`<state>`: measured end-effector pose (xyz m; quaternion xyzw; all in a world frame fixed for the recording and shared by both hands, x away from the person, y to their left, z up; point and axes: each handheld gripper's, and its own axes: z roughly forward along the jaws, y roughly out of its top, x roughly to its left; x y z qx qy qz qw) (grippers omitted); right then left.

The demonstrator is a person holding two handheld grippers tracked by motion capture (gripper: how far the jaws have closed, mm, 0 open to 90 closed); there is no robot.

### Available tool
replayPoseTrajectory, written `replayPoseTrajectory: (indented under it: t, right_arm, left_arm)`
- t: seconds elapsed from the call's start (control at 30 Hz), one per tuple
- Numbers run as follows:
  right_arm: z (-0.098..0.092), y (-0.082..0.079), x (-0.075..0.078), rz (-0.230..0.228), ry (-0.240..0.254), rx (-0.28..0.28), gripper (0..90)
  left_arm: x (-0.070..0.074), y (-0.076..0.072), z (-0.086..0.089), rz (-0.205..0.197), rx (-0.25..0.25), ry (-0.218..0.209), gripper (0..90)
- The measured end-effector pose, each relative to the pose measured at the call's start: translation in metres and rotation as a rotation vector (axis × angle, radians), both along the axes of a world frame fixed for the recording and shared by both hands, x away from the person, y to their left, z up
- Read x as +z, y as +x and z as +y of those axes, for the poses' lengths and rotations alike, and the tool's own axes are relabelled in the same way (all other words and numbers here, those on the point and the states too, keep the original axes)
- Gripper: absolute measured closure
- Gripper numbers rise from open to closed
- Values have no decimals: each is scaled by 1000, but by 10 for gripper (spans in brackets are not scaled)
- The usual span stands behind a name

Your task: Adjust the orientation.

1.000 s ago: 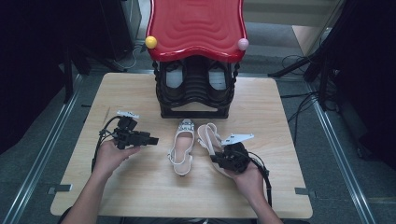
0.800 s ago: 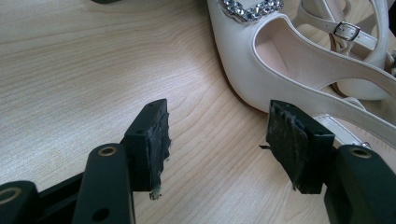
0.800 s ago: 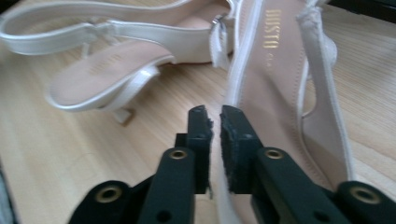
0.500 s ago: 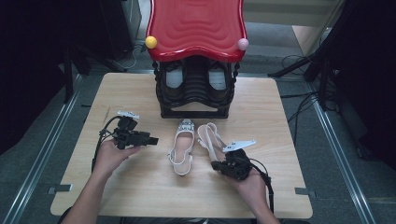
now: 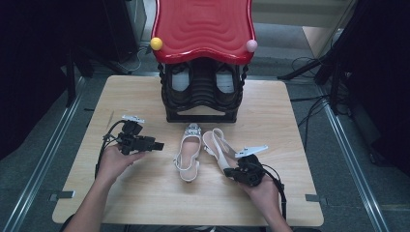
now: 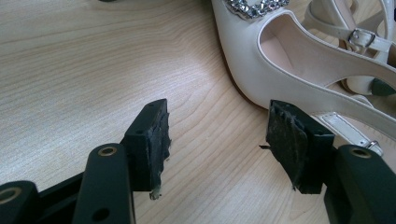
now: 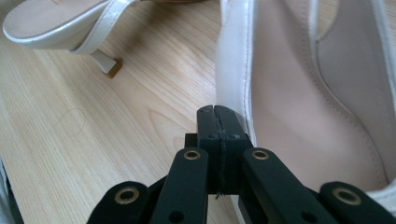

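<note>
Right hand-held gripper [image 5: 234, 170] drew back, jaws just closed empty beside sandal [image 5: 220, 150].

two white slingback sandals lie side by side on the counter [image 5: 145, 193] before the shoe rack [image 5: 202, 96]. the left sandal [image 5: 188, 151], upright, bears a rhinestone buckle at its toe; the right sandal [image 5: 220, 150] angles toward the counter's near right corner, insole showing.

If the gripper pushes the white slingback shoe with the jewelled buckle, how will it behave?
The white slingback shoe with the jewelled buckle probably slides easily: its glossy upper and the smooth wooden table offer little grip. Its thin heel strap looks floppy. The narrow heel may let it tip sideways.
</note>
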<state>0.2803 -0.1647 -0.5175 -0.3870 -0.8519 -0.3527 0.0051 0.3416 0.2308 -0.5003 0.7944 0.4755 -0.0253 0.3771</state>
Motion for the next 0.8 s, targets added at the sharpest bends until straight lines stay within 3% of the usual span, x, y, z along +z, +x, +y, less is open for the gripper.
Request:
replayPoseTrajectory:
  t: [0.47, 0.8]
  right_arm:
    - [-35, 8, 5, 2, -10, -71, 900]
    - [-65, 14, 10, -19, -6, -191, 900]
  left_arm:
    - [-2, 1, -2, 10, -5, 5, 402]
    - [-4, 1, -5, 11, -13, 15, 402]
